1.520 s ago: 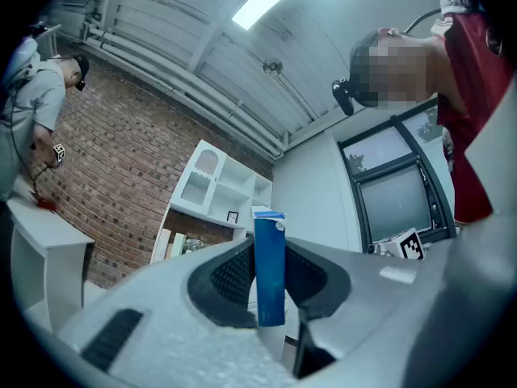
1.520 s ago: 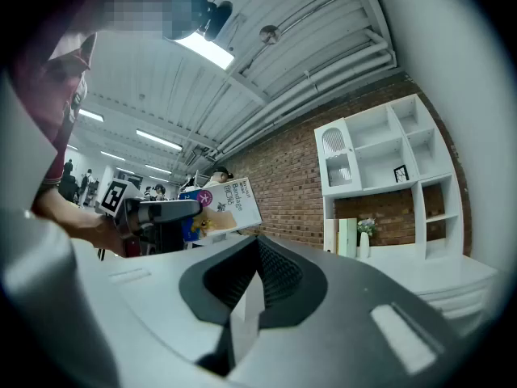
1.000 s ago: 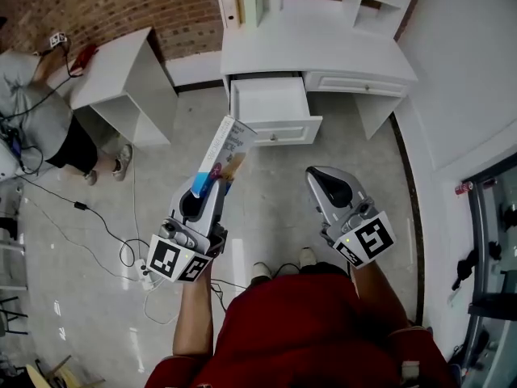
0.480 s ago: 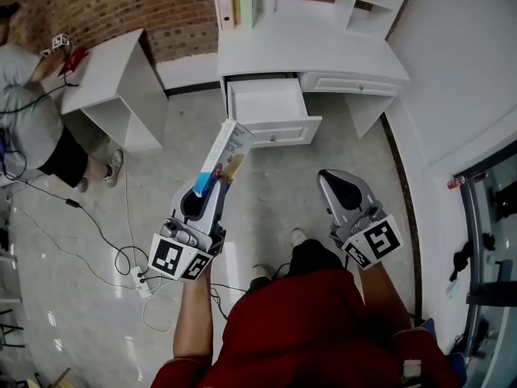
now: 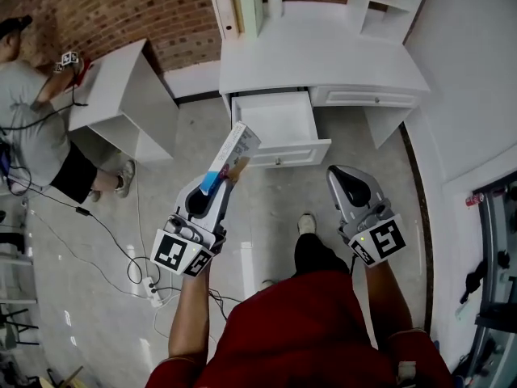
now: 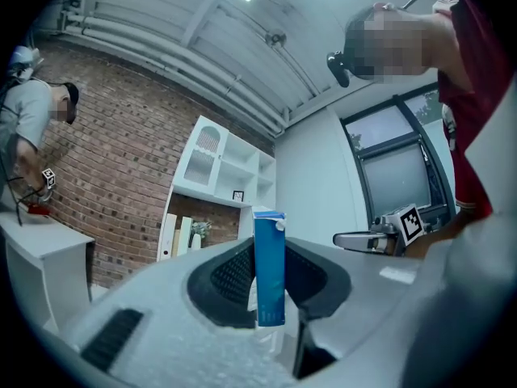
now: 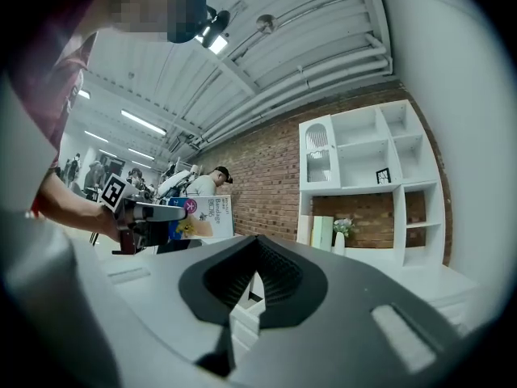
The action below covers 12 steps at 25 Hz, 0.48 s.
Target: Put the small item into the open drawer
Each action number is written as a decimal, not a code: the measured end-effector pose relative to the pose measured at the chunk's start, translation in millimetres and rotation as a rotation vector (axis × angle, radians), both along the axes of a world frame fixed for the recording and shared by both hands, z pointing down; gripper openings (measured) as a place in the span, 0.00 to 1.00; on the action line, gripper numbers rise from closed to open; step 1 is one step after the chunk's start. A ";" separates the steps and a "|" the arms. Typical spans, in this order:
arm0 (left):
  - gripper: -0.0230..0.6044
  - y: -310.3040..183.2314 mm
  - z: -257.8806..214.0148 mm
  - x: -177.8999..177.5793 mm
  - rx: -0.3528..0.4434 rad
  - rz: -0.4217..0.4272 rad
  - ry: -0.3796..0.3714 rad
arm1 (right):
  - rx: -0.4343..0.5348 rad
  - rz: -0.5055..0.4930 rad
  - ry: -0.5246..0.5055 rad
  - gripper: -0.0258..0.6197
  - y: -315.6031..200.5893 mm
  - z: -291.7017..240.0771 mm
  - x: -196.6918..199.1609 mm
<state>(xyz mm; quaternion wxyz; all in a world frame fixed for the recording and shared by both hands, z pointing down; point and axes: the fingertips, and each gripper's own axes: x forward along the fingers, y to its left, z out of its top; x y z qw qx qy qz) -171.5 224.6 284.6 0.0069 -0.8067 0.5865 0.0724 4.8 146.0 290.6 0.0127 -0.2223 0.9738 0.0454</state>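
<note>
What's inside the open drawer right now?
The drawer shows only a bare white bottom, no item. Its rear is hidden under the desktop, and the held box covers its near-left corner.

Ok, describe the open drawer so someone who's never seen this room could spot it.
Find the white desk against the brick wall. Under its top, on the left side, the open drawer is pulled out with its white inside showing. The drawer beside it is shut flush.

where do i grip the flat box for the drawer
Take the box by its lower end, from below, pads on its broad faces, as the left claw does: thin and long, its free end leads into the drawer.
</note>
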 end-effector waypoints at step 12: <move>0.15 -214.3 53.1 7.4 -0.178 0.017 -0.086 | -0.052 -0.014 0.046 0.05 -211.8 38.1 4.0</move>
